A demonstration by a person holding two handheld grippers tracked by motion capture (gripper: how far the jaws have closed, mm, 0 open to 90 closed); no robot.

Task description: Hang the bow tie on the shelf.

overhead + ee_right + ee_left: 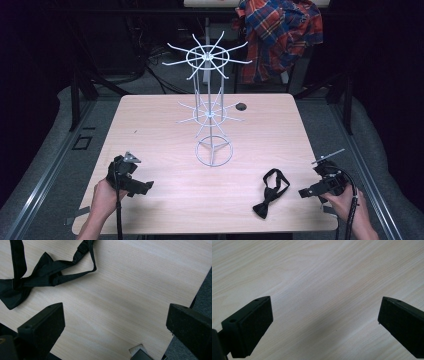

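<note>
A black bow tie (270,194) with its strap looped lies flat on the wooden table (160,130), near the front right; in the right gripper view the bow tie (37,277) is at the upper left, beyond the jaws. My right gripper (306,192) hovers just right of it, open, jaws wide apart and holding nothing (113,322). My left gripper (145,187) is at the front left of the table, open over bare wood (324,315). A white wire display stand (210,107) with two tiers of radiating hooks rises at the table's middle.
A small dark hole (241,106) marks the table behind the stand. A plaid shirt (280,35) hangs beyond the far edge. Grey carpet (203,295) lies off the table's right edge. A bit of tape (136,348) sits at the near edge.
</note>
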